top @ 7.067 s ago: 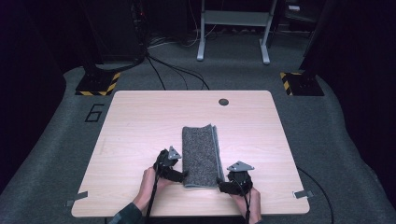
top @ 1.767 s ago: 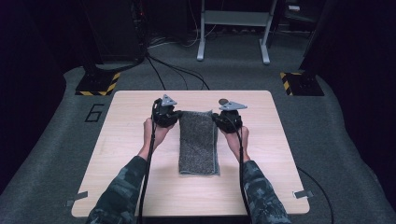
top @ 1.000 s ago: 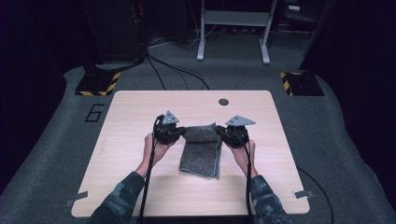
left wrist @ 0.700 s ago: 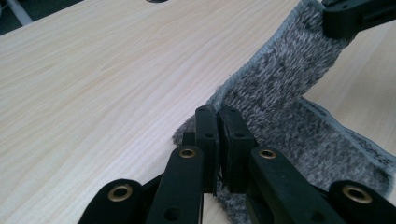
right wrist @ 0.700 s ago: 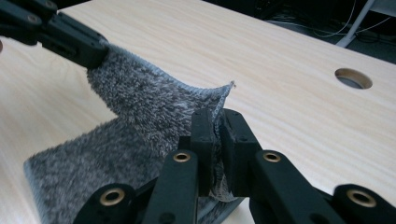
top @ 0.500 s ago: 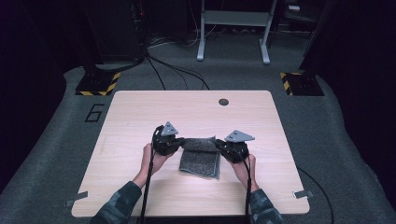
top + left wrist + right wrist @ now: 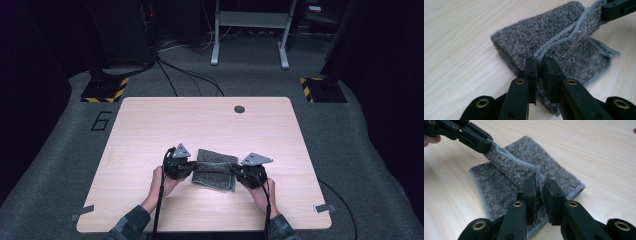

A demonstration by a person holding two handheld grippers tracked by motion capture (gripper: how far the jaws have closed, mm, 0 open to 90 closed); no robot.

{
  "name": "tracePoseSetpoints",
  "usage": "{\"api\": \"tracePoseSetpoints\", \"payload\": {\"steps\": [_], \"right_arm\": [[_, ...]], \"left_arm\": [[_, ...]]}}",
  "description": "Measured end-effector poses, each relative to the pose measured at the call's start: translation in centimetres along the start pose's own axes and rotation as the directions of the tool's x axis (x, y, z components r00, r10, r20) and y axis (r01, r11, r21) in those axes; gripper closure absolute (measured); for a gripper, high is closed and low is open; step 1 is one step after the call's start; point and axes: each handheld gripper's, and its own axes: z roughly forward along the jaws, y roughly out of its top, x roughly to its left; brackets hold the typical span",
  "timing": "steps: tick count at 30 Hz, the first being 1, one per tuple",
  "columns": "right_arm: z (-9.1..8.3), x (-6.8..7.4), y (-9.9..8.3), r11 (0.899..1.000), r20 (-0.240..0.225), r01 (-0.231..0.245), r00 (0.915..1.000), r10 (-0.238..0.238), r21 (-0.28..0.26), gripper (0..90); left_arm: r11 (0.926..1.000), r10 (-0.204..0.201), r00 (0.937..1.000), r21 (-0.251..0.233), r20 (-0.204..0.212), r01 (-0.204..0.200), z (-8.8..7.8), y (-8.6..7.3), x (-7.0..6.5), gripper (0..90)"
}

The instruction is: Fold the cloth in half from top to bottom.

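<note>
The grey towel [image 7: 215, 172] lies folded near your edge of the wooden surface [image 7: 150, 125]. Your left gripper [image 7: 539, 65] pinches its hemmed edge at one corner, your right gripper [image 7: 539, 186] the other, the jaws of both having just eased a little wider with cloth between them. Beyond, a dark round grommet [image 7: 239, 109] sits near the far edge.

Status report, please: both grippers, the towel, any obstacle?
Left gripper and right gripper pinch towel edge, jaws just easing open. Towel half-folded on table. Nothing blocking.
</note>
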Motion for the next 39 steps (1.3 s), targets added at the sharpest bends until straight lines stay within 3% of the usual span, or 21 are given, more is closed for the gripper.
{"api": "tracePoseSetpoints", "payload": {"steps": [3, 7, 11, 14, 17, 19, 22, 24, 27, 31, 33, 35, 39], "right_arm": [[-0.5, 0.2, -0.5, 1.000, -0.015, -0.011, 0.9998, 0.011, 0.018, 68.8], [-1.5, 0.3, -0.9, 0.999, -0.037, -0.019, 0.9991, 0.020, 0.034, 50.5], [-2.4, -0.2, -0.4, 0.999, -0.030, -0.049, 0.9983, 0.049, 0.012, 34.8], [-1.9, -0.7, 0.3, 0.998, -0.018, -0.067, 0.9976, 0.067, 0.017, 26.8], [-0.6, -1.1, 0.6, 0.996, 0.002, -0.076, 0.9971, 0.076, 0.035, 19.6], [0.5, -1.0, 0.7, 0.996, 0.018, -0.075, 0.9971, 0.074, 0.054, 16.0], [1.7, -0.5, 0.4, 0.997, 0.045, -0.053, 0.9977, 0.050, 0.062, 14.3], [1.9, -0.1, 0.3, 0.999, 0.051, -0.025, 0.9984, 0.023, 0.047, 14.1], [1.8, 0.4, 0.2, 1.000, 0.025, -0.009, 0.9997, 0.009, 0.016, 13.8], [3.1, 0.4, 0.0, 0.995, -0.038, 0.007, 0.9993, -0.003, 0.098, 13.4], [4.0, 0.3, -0.3, 0.989, -0.042, 0.018, 0.9991, -0.012, 0.144, 12.3], [4.6, 0.2, -0.5, 0.982, -0.042, 0.008, 0.9991, 0.000, 0.190, 10.5], [4.9, -0.3, -0.9, 0.978, -0.052, 0.027, 0.9985, -0.017, 0.206, 8.3]], "left_arm": [[0.9999, -0.010, 0.9999, 0.012, 0.006, 0.009, -0.2, -0.8, -0.3, 74.1], [0.9985, -0.045, 0.9983, 0.033, 0.037, 0.043, -1.3, -1.6, -0.7, 52.3], [0.9992, -0.039, 0.9991, 0.004, 0.019, 0.039, -2.6, -1.4, -1.1, 35.2], [0.9982, -0.053, 0.9984, -0.030, -0.018, 0.052, -2.7, -0.6, -0.9, 29.7], [0.9971, -0.068, 0.9953, -0.037, -0.069, 0.066, -1.7, 0.2, 0.2, 27.6], [0.9923, -0.121, 0.9904, -0.037, -0.068, 0.118, -0.6, 0.3, 0.7, 26.5], [0.9901, -0.140, 0.9886, -0.013, -0.056, 0.139, 0.9, -0.1, 0.6, 26.1], [0.9920, -0.126, 0.9903, 0.006, -0.060, 0.126, 1.4, -0.5, 0.3, 26.6], [0.9945, -0.098, 0.9909, 0.026, -0.092, 0.101, 1.8, -1.1, -0.1, 27.5], [0.9963, -0.055, 0.9901, 0.058, -0.129, 0.063, 2.1, -1.5, -0.7, 27.9], [0.9956, -0.042, 0.9904, 0.078, -0.132, 0.052, 2.1, -1.7, -0.9, 28.1], [0.9959, -0.050, 0.9891, 0.067, -0.138, 0.060, 2.2, -2.2, -1.1, 28.1], [0.9944, -0.083, 0.9899, 0.055, -0.115, 0.090, 2.1, -2.9, -1.1, 28.6]]}}
